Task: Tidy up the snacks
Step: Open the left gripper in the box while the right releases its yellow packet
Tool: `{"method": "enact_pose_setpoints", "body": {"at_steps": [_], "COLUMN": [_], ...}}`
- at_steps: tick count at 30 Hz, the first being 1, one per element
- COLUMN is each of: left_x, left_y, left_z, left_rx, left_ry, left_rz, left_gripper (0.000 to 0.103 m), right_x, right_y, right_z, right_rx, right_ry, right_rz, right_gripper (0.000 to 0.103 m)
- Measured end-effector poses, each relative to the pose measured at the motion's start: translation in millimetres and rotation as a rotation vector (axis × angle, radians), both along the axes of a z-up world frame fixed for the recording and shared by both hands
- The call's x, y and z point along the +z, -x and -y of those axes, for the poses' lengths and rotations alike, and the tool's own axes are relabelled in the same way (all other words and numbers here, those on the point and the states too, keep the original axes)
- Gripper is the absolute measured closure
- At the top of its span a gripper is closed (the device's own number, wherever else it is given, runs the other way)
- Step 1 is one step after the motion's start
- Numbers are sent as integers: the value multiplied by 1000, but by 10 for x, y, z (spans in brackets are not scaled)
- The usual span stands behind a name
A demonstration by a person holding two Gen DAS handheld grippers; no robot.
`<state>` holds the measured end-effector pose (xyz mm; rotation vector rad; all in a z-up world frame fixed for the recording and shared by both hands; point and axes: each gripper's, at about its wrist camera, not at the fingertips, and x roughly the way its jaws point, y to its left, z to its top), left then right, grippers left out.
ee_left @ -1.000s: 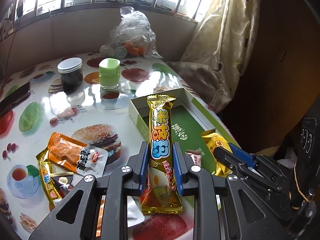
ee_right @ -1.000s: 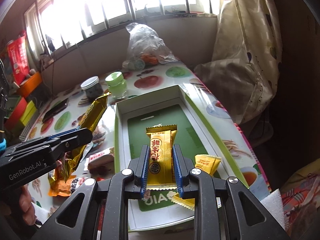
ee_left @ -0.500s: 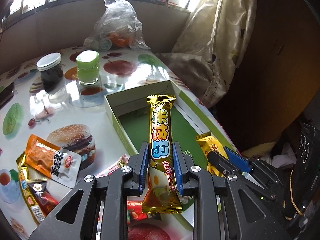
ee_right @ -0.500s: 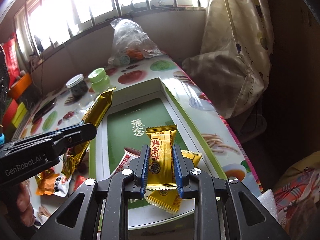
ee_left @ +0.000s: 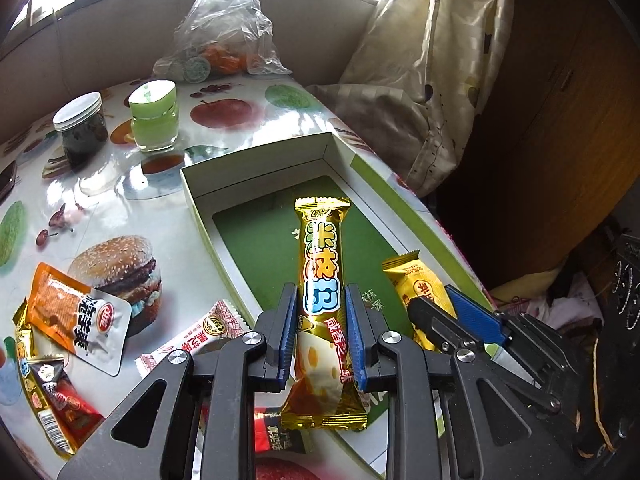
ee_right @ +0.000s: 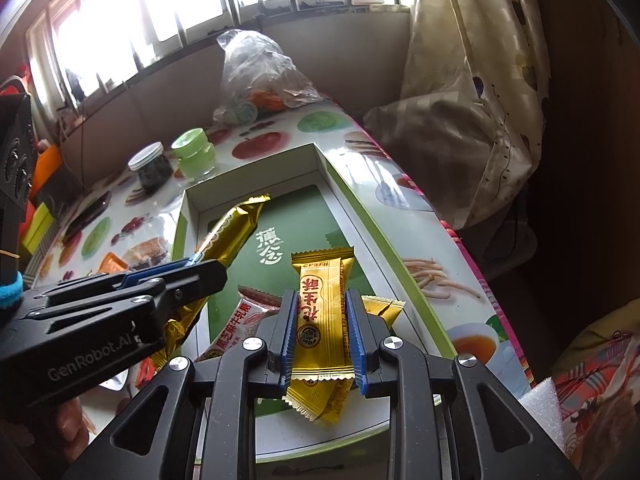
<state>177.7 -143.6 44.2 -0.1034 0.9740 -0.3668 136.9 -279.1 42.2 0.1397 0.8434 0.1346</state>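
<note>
Gold foil, crinkled and glossy, wrapped the long snack bar (ee_left: 322, 280) clamped between the left gripper's (ee_left: 322, 334) fingers, its long axis running forward along them, above the open green-floored box (ee_left: 256, 184). The right gripper's (ee_right: 322, 338) fingers were clamped on a shorter, flat yellow pastry packet (ee_right: 320, 312), likewise lengthwise, lower over the box's near end beside a loose yellow packet (ee_right: 382, 308). Other pouches lay on the surface (ee_left: 248, 120) left of the fingers.

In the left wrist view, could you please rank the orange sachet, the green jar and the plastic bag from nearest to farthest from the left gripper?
From the left gripper:
1. Orange sachet, lower left on the table.
2. Green jar, upper left, beyond the box.
3. Plastic bag, at the far wall.
</note>
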Motion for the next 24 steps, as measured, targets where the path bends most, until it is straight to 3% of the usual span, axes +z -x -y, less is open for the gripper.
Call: {"method": "enact_pose_setpoints", "body": {"at_steps": [21, 24], "left_x": [-94, -72], "left_y": [-79, -66], "left_z": [-9, -26], "left_rx": [-15, -14], "left_ry": [27, 40], "left_rz": [-48, -42], "left_gripper": [78, 72], "right_x": [-32, -33], "right_y": [-18, -16], "right_z": [-10, -8], "right_rx": [-7, -8], "right_ry": [6, 5], "right_rz": [-12, -12], "right_gripper": [74, 71]}}
